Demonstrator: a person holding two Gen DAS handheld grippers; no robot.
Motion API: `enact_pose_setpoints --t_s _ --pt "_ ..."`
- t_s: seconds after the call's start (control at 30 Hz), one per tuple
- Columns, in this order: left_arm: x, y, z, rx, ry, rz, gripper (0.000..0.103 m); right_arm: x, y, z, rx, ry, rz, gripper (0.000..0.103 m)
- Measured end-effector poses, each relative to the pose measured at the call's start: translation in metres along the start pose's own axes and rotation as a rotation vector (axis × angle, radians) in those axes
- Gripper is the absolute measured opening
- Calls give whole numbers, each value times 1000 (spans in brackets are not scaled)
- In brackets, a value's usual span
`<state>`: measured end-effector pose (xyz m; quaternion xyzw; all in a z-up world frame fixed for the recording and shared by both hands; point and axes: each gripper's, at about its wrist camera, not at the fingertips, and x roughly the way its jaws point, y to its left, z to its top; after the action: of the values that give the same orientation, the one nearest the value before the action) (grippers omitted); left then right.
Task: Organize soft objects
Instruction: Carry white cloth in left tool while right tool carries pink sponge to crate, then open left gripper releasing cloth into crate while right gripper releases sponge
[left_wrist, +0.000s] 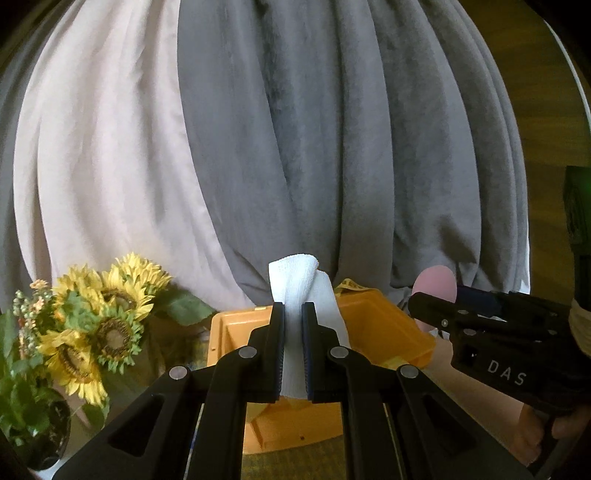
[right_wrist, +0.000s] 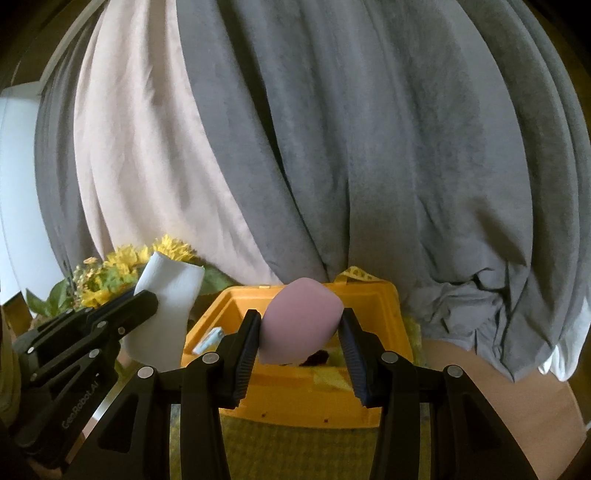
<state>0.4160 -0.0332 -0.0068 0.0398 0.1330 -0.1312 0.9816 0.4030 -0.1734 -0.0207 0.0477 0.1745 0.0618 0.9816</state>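
**Both hand-held grippers carry a soft thing above the orange bin**

The left hand-held gripper (left_wrist: 293, 321) is clenched on a white cloth (left_wrist: 295, 284). The cloth stands up between the pads, its folded top rising above the fingertips and its lower part hanging down behind them. In the right wrist view the same cloth (right_wrist: 166, 306) shows at the left, just beside the bin's left wall.

The right hand-held gripper (right_wrist: 301, 328) grasps a pink egg-shaped sponge (right_wrist: 301, 319), pressed between both pads with its rounded top sticking up past the fingertips. It is held over the open orange bin (right_wrist: 384, 317), near the back rim.

The bin sits on a yellow-green mat (right_wrist: 295, 450). Sunflowers (left_wrist: 107, 325) stand left of it, and grey and pale curtains (left_wrist: 295, 129) hang behind.
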Motion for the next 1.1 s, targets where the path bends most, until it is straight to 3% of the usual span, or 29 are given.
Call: enact_pose_setpoints --t_s 1.0,1.1 --pt "145 11 -14 25 167 19 12 137 -43 3 32 136 -58 45" --pt "151 12 -15 25 180 29 30 145 -46 2 37 147 -61 48"
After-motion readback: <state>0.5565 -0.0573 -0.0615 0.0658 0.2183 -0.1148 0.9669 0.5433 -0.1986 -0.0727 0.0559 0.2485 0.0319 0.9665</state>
